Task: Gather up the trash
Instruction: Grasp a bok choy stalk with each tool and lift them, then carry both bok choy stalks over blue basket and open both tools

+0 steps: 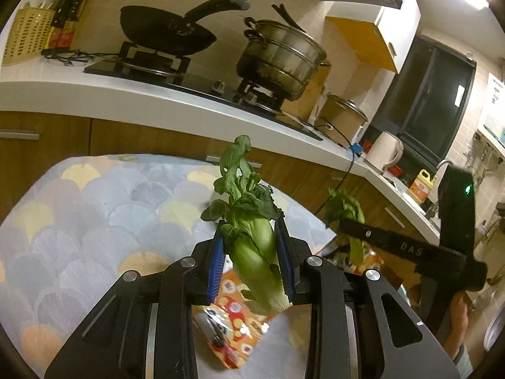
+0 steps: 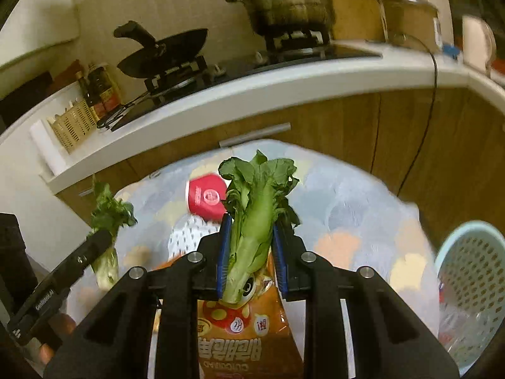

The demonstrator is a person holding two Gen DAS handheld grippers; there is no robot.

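Left green: bok choy, pale thick stalks low, dark crumpled leaves up top, a bit wilted.
Left green, axis: long axis runs along the fingers, cut white base toward the camera, leaves pointing away toward the counter.
Left green, place: lifted above the patterned tablecloth, right over the snack bag.
Left gripper: clamped on the stalk, blue pads pressing both flanks, gap narrow.
Right green: slimmer bok choy, one long light-green rib, frilled dark leaves fanned at the far end.
Right green, axis: lengthwise between the fingers, base near the camera, leaf tips away, close to upright in the right wrist view.
Right green, place: held over the orange snack bag, red cup lying on the cloth behind it.
Right gripper: pinching the rib, pads snug on either side.
Cross-view: each gripper visible from the other's camera, greens held side by side, apart.
Basket: pale blue, perforated, at the right edge beside the table.
Stove: black wok and steel steamer pot sitting on the burners.
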